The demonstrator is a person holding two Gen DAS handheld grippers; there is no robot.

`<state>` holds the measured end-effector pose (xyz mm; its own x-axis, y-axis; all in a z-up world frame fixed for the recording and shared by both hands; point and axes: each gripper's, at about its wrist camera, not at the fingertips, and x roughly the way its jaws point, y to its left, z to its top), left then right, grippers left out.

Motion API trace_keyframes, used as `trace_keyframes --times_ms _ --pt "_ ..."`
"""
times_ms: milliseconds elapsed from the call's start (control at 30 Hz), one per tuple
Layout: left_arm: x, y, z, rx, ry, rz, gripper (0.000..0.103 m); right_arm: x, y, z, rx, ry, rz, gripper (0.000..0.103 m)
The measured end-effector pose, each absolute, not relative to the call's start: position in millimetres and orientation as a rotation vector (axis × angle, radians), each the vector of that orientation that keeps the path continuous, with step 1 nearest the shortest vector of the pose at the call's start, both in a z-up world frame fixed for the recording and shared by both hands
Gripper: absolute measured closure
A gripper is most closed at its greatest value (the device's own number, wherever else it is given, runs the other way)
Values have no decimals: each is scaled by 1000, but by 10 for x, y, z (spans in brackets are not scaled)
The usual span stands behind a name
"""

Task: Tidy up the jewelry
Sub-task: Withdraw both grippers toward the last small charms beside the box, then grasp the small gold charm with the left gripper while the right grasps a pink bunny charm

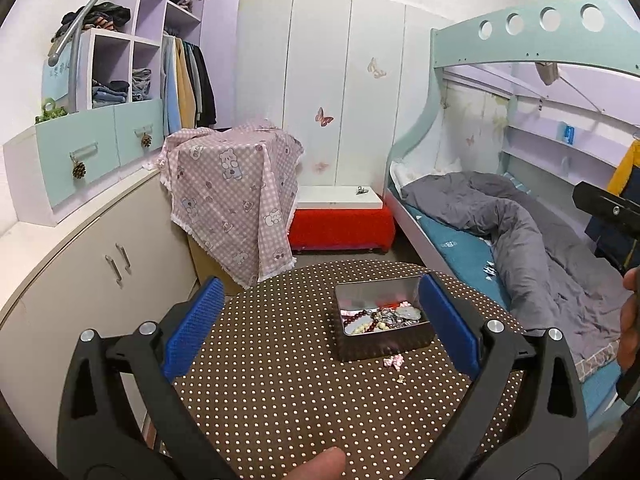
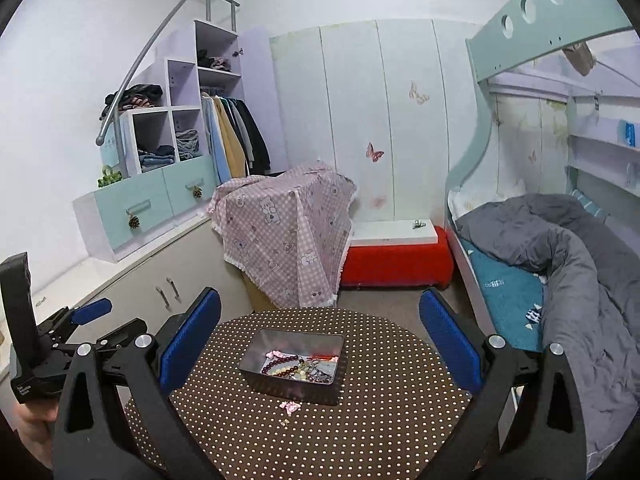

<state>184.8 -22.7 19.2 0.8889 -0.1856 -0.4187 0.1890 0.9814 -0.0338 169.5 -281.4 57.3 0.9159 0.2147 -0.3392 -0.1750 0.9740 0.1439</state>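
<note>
On the dotted table [image 2: 360, 432] sat one metal tin [image 2: 294, 390], and most of the jewelry [image 2: 298, 368] already lay heaped inside it: bead strands and small pieces, too tangled to count. Two bits were left outside, a pink bow [image 2: 290, 407] just in front of the tin and a tiny pale piece [image 2: 285, 421] nearer you. I'd judge the sorting nearly done, with only those two to gather. You held your left gripper [image 1: 320, 322] wide open and empty above the table, and your right gripper [image 2: 320, 344] likewise spread wide, gripping nothing.
</note>
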Motion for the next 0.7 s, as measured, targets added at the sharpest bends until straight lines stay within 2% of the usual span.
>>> trace_keyframes --times_ms 300,700 --pt "1706 -275 -7 22 443 -188 7 1582 -2735 243 99 409 210 7" --pt "1859 -639 -813 62 616 -224 7 1672 -2990 -491 154 585 160 7"
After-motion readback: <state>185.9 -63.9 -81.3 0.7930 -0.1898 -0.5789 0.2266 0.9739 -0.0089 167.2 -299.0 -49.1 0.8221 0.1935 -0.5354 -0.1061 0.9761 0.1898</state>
